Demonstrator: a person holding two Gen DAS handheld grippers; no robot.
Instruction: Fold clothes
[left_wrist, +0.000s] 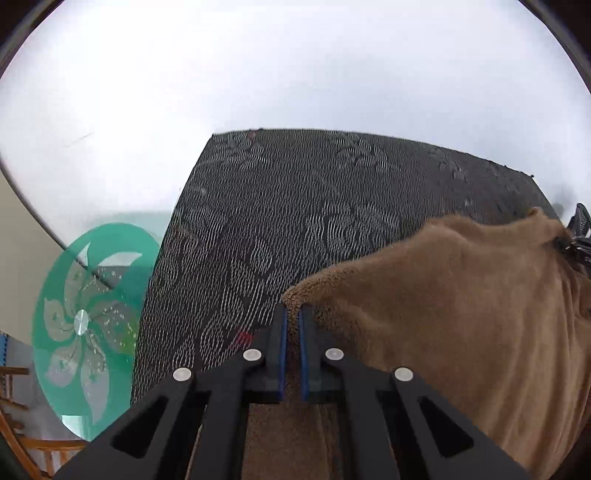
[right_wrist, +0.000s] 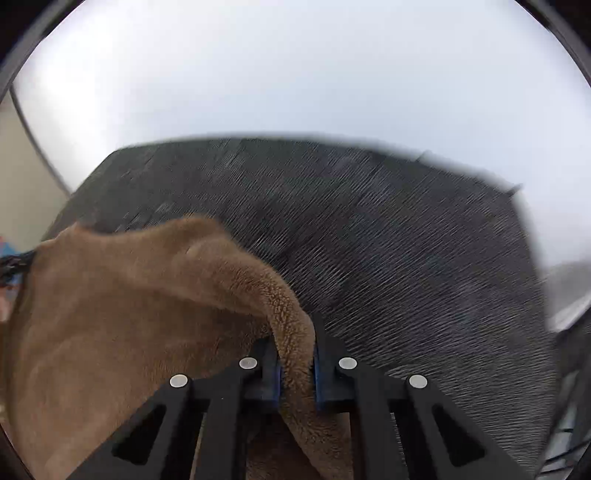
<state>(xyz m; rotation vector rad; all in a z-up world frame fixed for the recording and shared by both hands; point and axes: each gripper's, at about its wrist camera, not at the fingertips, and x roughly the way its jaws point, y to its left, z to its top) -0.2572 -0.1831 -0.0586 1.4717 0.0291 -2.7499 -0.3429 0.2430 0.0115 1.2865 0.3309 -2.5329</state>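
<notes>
Both tools clamped on brown fleece garment: left tool, right tool. Risk: left's shallow corner bite slipping under pull over patterned mat.

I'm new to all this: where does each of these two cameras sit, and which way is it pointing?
Left wrist view: sits on the left gripper, looking forward and down along its fingers at a brown fleece cloth over a dark patterned mat; the right gripper peeks in at the right edge.
Right wrist view: sits on the right gripper, facing down at the same cloth and mat; its own black fingers show.
Shared: both views show the cloth pinched in shut jaws, the mat and the white table.
</notes>
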